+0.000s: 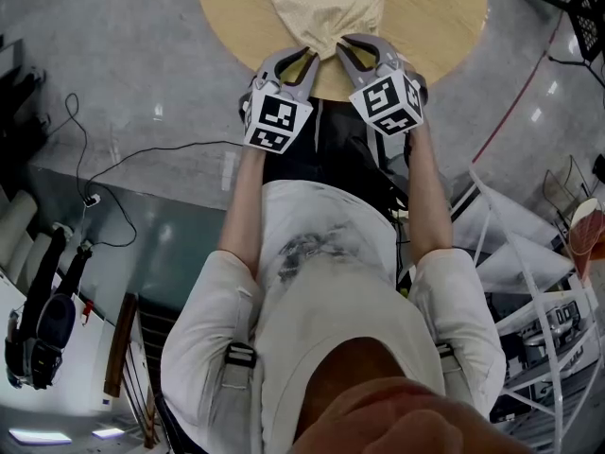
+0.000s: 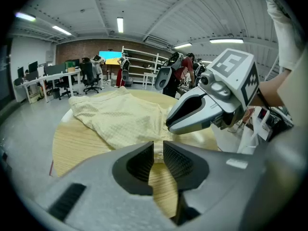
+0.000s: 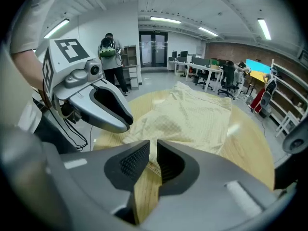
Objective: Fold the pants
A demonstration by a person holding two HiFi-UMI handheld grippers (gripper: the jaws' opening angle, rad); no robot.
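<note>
Pale yellow pants point(image 1: 321, 3) lie bunched on a round wooden table point(image 1: 435, 17), their near end at the table's front edge. Side by side at that near end are my left gripper point(image 1: 304, 60) and right gripper point(image 1: 352, 50). In the left gripper view the left gripper point(image 2: 158, 148) stands slightly open, a narrow gap between its dark pads, with the pants' point(image 2: 125, 119) edge just beyond the tips. In the right gripper view the right gripper point(image 3: 153, 150) is likewise slightly open over the cloth's point(image 3: 192, 119) near edge. I see nothing pinched in either.
Black cables point(image 1: 142, 149) trail over the grey floor left of the table. A white wire rack point(image 1: 529, 282) stands at the right. Farther off are desks with office chairs point(image 2: 91, 76), and a standing person point(image 3: 109, 52) near the doors.
</note>
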